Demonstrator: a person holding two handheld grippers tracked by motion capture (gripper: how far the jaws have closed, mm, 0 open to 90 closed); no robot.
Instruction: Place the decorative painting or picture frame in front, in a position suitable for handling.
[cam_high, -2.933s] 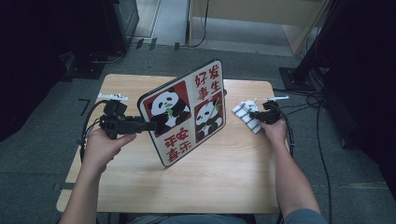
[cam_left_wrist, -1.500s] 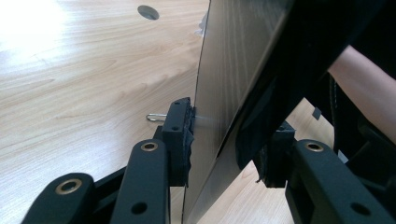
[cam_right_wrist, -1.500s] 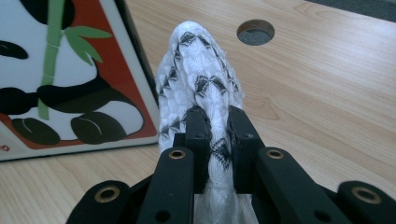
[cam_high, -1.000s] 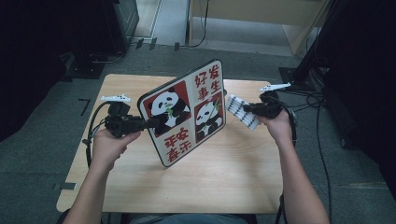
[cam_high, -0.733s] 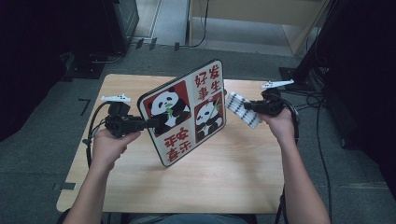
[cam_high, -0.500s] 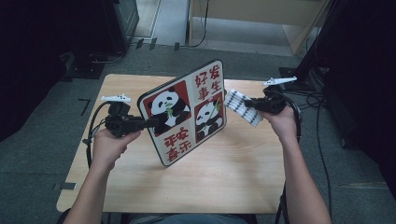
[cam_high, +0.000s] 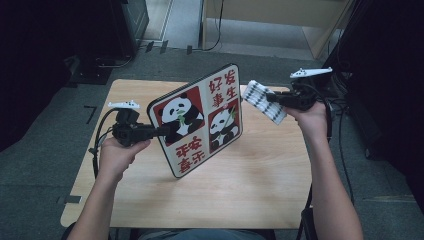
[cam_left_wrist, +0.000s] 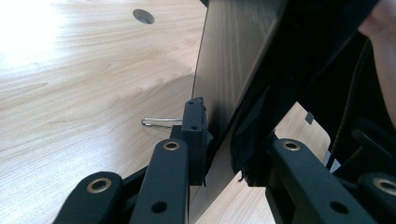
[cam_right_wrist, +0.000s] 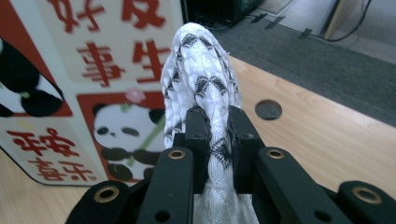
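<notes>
Panda board (cam_high: 200, 120): flat, rounded-corner panel, front printed with two panda pictures and red characters on white and red fields; plain wood-grain back (cam_left_wrist: 233, 60). Position: raised on edge over the middle of the bench (cam_high: 260, 185), tilted, lower corner close to the wood; whether it touches there cannot be told. Printed face turned toward the person.

Left tool (cam_high: 162, 131): held in the person's left hand (cam_high: 117, 152) at the board's left edge. Its jaws have just been closing, with the board's edge between them; the left gripper view shows one pad (cam_left_wrist: 194, 135) pressed against the back and the other jaw on the far side. State: clamped on the board.

Cloth (cam_high: 264, 100): white knit with black pattern, folded into a thick wad. Position: in the air, just beside the board's upper right edge, well above the bench.

Right tool (cam_high: 272, 98): held in the right hand (cam_high: 312, 117), jaws drawn narrow and pinching the cloth, whose free end (cam_right_wrist: 201, 65) bulges forward beyond the pads toward the printed face.

Bench: light wood top, round cable hole (cam_right_wrist: 268, 109) near the far edge.
</notes>
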